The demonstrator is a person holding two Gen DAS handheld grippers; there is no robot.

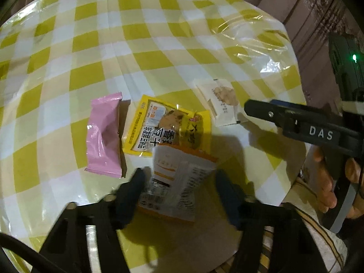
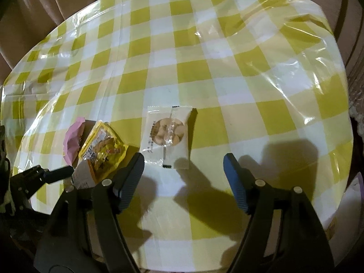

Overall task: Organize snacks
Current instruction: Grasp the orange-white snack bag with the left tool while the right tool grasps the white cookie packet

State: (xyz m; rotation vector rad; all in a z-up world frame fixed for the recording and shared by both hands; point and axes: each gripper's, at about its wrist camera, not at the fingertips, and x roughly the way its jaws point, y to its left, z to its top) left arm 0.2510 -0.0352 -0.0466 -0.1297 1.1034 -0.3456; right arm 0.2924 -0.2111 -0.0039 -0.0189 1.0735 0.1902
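Note:
My left gripper (image 1: pixel 179 175) has an orange-and-white snack packet (image 1: pixel 175 191) standing tilted between its fingers, which touch its side edges. The packet's top overlaps a yellow packet (image 1: pixel 163 127) lying flat beyond it. A pink packet (image 1: pixel 104 136) lies left of the yellow one. In the right wrist view my right gripper (image 2: pixel 184 177) stands open with nothing between its fingers. A white biscuit packet (image 2: pixel 168 134) lies just ahead of it. The left wrist view shows the right gripper's fingertips (image 1: pixel 246 108) beside that white packet (image 1: pixel 221 101).
A yellow-and-white checked cloth under clear plastic covers the table (image 1: pixel 136 45). The plastic is wrinkled and shiny at the far right corner (image 2: pixel 307 52). A person's hand (image 1: pixel 325 182) holds the right gripper's handle. The table's right edge (image 1: pixel 298 104) is close by, with brown fabric (image 2: pixel 34 22) beyond.

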